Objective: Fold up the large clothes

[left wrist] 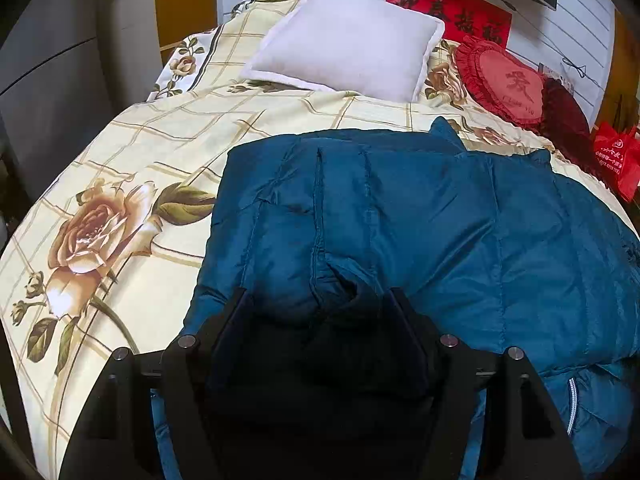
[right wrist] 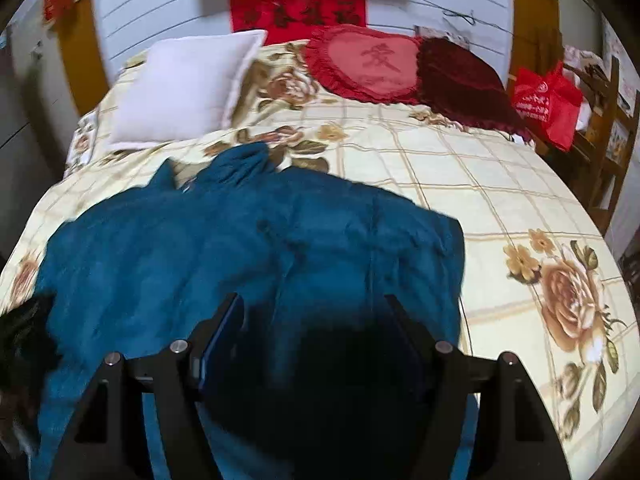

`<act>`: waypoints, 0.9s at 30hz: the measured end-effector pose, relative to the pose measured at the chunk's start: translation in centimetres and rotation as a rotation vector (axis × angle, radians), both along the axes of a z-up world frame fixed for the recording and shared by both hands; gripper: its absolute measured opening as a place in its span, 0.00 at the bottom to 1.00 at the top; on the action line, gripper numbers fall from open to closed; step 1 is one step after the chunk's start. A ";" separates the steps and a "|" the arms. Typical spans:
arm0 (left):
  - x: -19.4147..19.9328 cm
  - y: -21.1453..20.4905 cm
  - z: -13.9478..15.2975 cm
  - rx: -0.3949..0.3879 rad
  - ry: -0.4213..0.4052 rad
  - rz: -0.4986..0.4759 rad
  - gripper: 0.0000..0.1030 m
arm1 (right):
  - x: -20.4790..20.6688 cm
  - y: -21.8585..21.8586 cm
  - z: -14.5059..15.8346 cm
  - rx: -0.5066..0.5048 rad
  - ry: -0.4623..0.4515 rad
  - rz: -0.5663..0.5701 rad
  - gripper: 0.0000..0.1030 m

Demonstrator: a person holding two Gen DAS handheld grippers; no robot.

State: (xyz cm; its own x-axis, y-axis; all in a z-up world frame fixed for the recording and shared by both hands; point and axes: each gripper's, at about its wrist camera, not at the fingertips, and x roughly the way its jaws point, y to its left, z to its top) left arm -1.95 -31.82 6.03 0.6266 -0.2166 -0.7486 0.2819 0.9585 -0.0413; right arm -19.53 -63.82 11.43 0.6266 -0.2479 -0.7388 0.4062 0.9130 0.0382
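Note:
A large teal quilted jacket lies spread on the bed's floral cover; it also shows in the right wrist view. My left gripper hovers over the jacket's near part, jaws wide apart, with bunched dark fabric between the fingers. My right gripper is also wide apart over the jacket's right side, close above the cloth. Whether either one pinches fabric is hidden in shadow. A zipper shows at the lower right.
A white pillow and red heart cushions lie at the head of the bed. A red bag hangs on wooden furniture at the right. A grey cabinet stands at the left.

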 end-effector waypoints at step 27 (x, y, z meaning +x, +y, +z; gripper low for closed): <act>-9.8 6.4 3.8 0.009 -0.026 -0.061 0.77 | -11.0 3.2 -1.1 0.034 0.075 -0.012 0.73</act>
